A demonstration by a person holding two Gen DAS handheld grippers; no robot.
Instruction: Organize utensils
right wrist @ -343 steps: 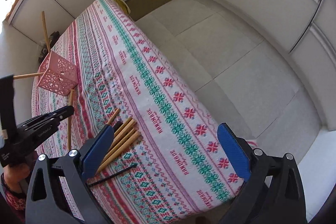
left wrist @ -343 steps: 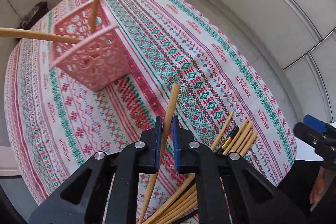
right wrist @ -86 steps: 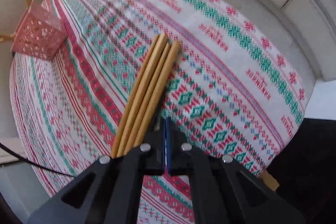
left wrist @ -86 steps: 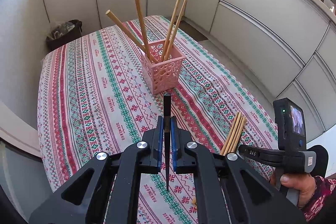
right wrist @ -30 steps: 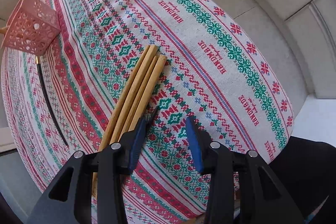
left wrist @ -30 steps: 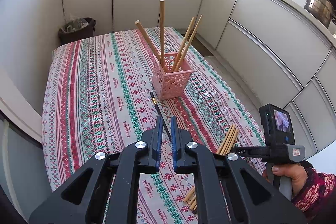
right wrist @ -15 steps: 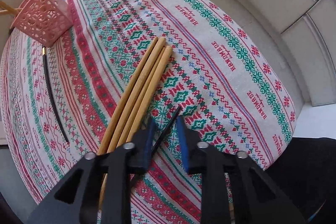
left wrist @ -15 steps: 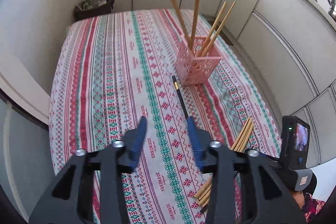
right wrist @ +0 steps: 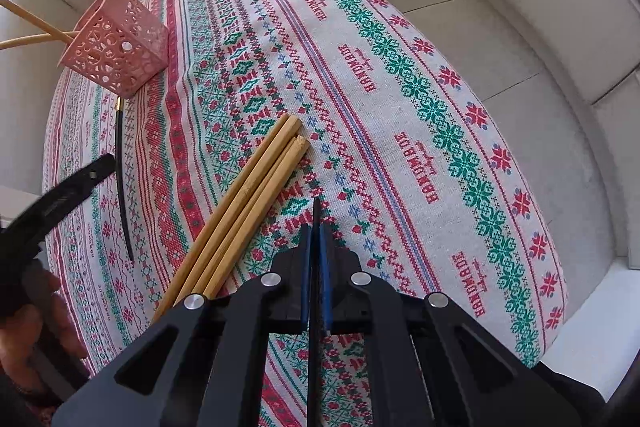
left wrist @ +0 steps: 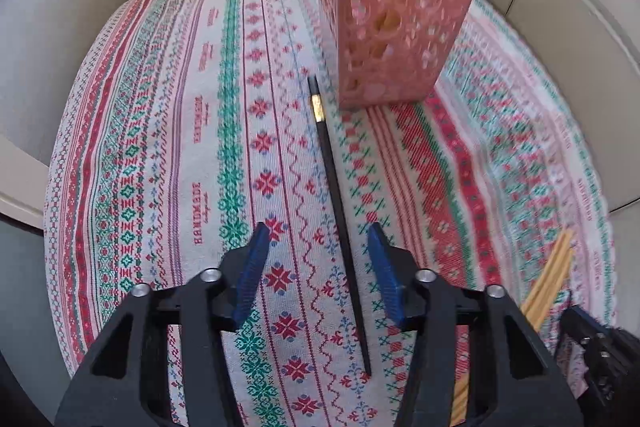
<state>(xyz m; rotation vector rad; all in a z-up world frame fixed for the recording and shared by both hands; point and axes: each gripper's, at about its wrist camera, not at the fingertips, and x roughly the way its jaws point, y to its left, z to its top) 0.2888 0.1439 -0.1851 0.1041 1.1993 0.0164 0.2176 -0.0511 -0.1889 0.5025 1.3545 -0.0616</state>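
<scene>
Between the left gripper's [left wrist: 316,267] closing jaws lies a black chopstick [left wrist: 335,203], untouched by the pads, its banded end just beside the pink basket [left wrist: 394,23]. Right gripper [right wrist: 316,267] is clamped on a second black chopstick [right wrist: 317,215], well apart from that basket, beside loose bamboo chopsticks [right wrist: 244,203]. Judged light, stiff, slick, prone to pivot; grip mid-shaft.
</scene>
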